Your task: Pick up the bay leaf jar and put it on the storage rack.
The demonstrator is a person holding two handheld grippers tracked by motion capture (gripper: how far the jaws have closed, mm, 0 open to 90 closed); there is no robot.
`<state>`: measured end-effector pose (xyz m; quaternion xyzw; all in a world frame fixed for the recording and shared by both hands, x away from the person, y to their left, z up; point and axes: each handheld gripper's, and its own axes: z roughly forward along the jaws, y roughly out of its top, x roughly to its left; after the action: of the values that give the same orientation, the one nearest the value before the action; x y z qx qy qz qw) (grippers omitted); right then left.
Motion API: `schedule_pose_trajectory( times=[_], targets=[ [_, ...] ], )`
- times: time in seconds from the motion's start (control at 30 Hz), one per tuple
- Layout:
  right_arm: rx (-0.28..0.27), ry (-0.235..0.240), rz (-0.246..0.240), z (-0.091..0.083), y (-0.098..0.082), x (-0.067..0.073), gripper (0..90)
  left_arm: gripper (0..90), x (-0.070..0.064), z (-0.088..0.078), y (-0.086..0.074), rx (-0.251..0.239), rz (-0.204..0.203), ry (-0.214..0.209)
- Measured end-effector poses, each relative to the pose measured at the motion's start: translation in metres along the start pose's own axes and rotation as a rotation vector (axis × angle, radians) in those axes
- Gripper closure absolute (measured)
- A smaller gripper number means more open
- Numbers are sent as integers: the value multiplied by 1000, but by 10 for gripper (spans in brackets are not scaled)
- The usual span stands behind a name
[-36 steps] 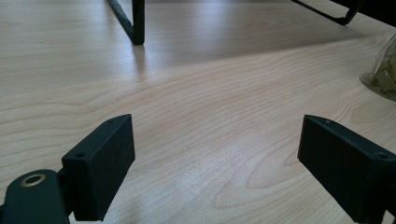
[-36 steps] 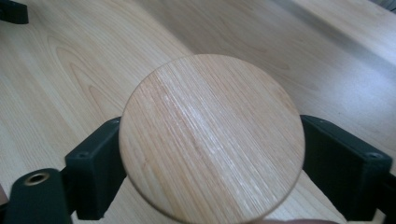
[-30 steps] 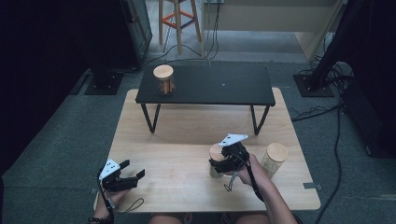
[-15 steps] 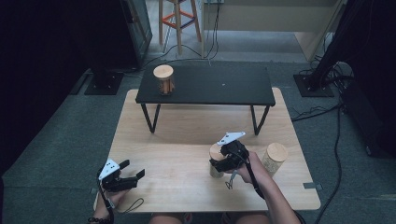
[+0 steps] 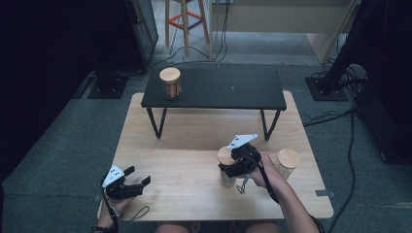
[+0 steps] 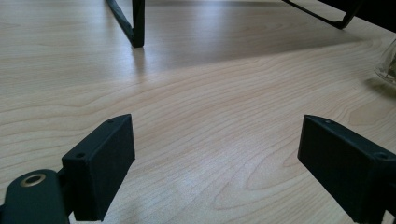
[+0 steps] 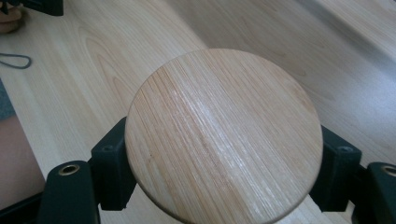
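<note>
We see the glass jar with round wooden lid (image 7: 223, 135) on the light wooden table (image 5: 184, 145), near its front edge, clamped in the right gripper (image 5: 233, 167); left gripper (image 5: 138, 182) sits well apart, jaws wide, nothing between.

Bare bench (image 5: 184, 160) lay open between the two grippers and ahead of the left gripper (image 5: 127, 186), while the black stand (image 5: 214, 90) blocked the far half on thin legs with room beneath, and a second lidded jar (image 5: 286, 162) crowded the right gripper (image 5: 232, 167) closely on its outer side.
</note>
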<state>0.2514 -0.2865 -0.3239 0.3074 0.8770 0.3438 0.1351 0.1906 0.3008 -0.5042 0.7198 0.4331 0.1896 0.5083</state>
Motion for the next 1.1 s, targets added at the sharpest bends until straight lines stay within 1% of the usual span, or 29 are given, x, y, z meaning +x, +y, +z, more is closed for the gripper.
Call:
schedule_pose_trajectory(
  times=[0.17, 0.37, 0.47, 0.63, 0.9, 1.0, 1.1],
  targets=[
    [5, 9, -10, -3, 7, -3, 245, 112, 0, 0, 0, 2, 1, 0],
    [-24, 18, -10, -8, 11, -7, 245, 112, 1, 0, 0, -3, -1, -3],
    [-26, 26, -12, -10, 15, -9, 245, 112, 1, 0, 0, -3, -1, -5],
    [-3, 35, -36, -11, 26, -12, 245, 112, 1, 0, -1, -5, -2, -7],
    [-5, 37, -45, -17, 40, -19, 245, 112, 3, -1, -2, -11, -4, -13],
    [-5, 46, -49, -19, 46, -22, 245, 112, 3, -1, -1, -9, -1, -15],
    [7, 57, -56, -19, 55, -27, 245, 112, 3, -1, -2, -10, -2, -15]
  ],
)
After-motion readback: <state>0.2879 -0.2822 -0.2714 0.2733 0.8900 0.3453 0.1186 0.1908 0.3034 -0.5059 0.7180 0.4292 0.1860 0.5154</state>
